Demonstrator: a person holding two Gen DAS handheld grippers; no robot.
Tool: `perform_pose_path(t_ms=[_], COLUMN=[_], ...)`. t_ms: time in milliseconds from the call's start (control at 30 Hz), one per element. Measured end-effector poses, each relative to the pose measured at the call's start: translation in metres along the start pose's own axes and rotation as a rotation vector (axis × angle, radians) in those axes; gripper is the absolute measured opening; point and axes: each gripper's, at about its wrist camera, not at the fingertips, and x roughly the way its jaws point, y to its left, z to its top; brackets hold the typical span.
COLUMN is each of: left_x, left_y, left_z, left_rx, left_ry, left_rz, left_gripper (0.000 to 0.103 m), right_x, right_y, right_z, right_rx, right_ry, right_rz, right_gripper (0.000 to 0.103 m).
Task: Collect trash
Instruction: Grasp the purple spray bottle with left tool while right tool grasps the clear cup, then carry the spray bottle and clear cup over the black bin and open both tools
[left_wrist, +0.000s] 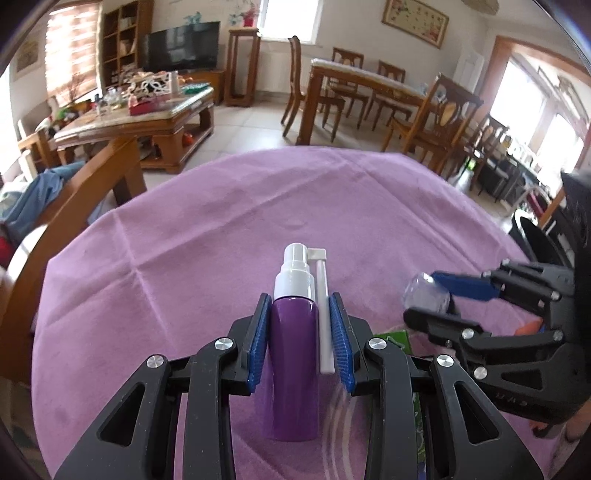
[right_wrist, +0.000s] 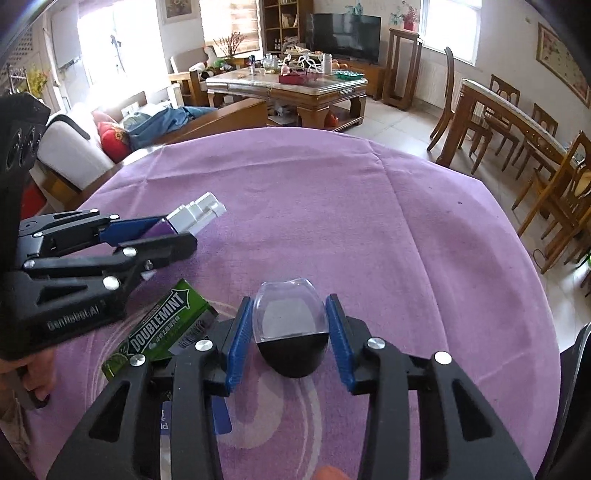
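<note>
Purple spray bottle (left_wrist: 293, 365) between tool (left_wrist: 300, 341) pads

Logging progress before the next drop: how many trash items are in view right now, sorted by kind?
Purple plastic spray bottle with white pump top, in the left tongs: 1
Clear egg-shaped plastic capsule with black base, between the right tongs: 1
Green Doublemint gum box, lying on the purple tablecloth: 1
Total: 3

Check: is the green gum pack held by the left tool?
No, the left tool grips a purple spray bottle; the gum pack lies on the cloth.
</note>
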Motion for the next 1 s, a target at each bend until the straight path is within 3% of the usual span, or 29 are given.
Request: perform_pose_path(t_ms=[233,433,700,1000], left_x=[-0.026,-0.051,-0.105,-0.098], left_y=[-0.01,-0.052,-0.18,-0.31], left_z=[0.003,0.0,-0.006,-0.011], left_rx=[0.019,0.038,0.193,0.312], left_ry=[-0.149,-0.192,-0.279,-0.269], left_rz=[-0.05,-0.078,-0.168,-0.268], left_gripper=[0.032,0.032,0.032,0.032], right_x=[-0.042,-0.112,-0.195,-0.249], right_y=[-0.017,-0.048,-0.122,-0.204], right_z=[-0.01,-0.039,-0.084,-0.134], right_rx=[0.114,0.207,0.373,0.546], right_ry=[-0.13,-0.271,-0.458,-0.577], right_rz=[0.106,0.138,0.072,-0.046], right_gripper=[0.039,0.039,0.039,0.039])
